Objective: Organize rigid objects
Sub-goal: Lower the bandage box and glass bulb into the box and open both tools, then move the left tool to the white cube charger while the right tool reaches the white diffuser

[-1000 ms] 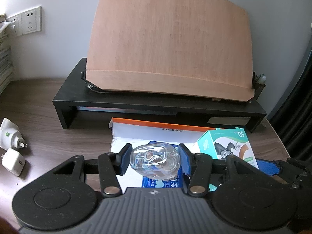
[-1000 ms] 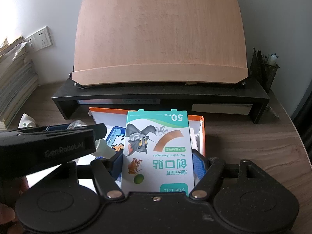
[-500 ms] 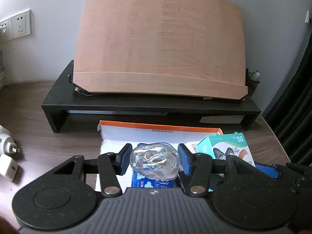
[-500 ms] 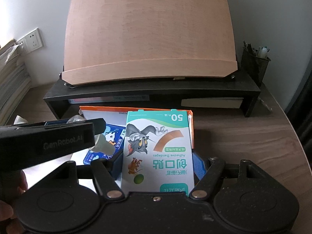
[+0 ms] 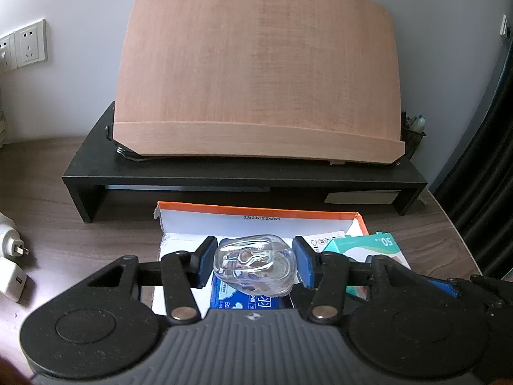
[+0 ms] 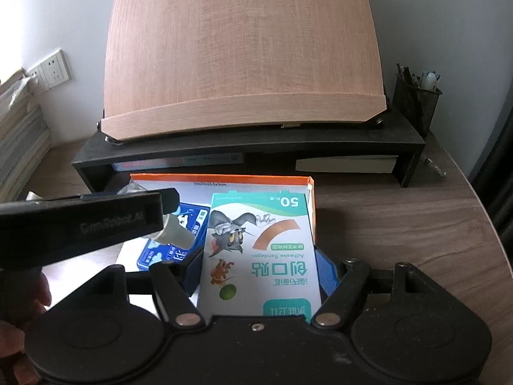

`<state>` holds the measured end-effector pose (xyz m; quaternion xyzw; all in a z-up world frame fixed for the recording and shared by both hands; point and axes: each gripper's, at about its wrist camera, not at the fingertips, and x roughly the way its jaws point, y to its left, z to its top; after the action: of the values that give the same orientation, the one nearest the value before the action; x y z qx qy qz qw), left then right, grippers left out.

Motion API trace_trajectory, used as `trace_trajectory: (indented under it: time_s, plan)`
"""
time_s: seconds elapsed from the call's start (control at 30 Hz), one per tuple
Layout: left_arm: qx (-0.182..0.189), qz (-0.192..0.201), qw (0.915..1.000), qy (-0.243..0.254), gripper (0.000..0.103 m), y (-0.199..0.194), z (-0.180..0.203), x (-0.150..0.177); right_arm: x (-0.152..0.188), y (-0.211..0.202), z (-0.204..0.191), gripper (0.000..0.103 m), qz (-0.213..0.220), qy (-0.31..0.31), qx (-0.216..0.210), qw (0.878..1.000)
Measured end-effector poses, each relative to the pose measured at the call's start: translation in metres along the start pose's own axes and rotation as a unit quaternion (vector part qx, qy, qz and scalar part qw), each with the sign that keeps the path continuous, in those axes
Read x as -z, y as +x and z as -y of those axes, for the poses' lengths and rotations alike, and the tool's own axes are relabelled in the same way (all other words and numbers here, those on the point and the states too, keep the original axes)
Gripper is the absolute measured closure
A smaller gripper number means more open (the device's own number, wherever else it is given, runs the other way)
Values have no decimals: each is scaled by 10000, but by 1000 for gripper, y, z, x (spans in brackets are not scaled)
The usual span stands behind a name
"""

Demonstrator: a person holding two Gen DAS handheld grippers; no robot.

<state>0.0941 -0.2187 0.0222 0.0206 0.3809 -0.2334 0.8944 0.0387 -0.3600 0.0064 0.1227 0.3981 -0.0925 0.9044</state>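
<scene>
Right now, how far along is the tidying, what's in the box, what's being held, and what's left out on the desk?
Done: a blue packet already lies in the orange-edged box. In hand: the left claw grips a clear plastic bottle above the box; the right claw grips the adhesive bandage box over its right side. Left: two white plug adapters remain on the desk, left of the box.

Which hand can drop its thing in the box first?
Probably left: its hand-held gripper holds the clear plastic bottle over the orange-rimmed cardboard box; the right's bandage box overlaps its edge.
</scene>
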Motion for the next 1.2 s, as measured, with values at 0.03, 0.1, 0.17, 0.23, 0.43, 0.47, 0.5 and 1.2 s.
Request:
trace_trajectory:
  time_s: [0.03,0.1,0.17,0.23,0.43,0.47,0.5,1.2]
  plan:
    - [-2,-4,10000,-1,51,0,0,0,0,-1,1,18,23,28,-50,10000]
    - [-8,0,10000,0,51,0,1,-2,0,-2,3,15,65,52,-131,9999]
    - [-6,-5,10000,-8,51,1,0,-3,1,-4,5,15,91,53,-144,9998]
    - [-5,-14,10000,-7,51,3,1,-4,2,-8,7,15,149,70,-132,9998]
    - [113,-90,9999,-57,51,9,3,-8,5,-21,12,14,272,111,-71,9995]
    - [178,-105,9998,-62,51,11,4,-8,6,-23,12,14,285,123,-58,9995]
    - [224,-120,9997,-73,51,12,6,-9,7,-25,13,14,298,145,-52,9994]
    - [-230,140,9992,-293,24,-61,-61,8,16,-66,-60,13,579,111,-138,9982]
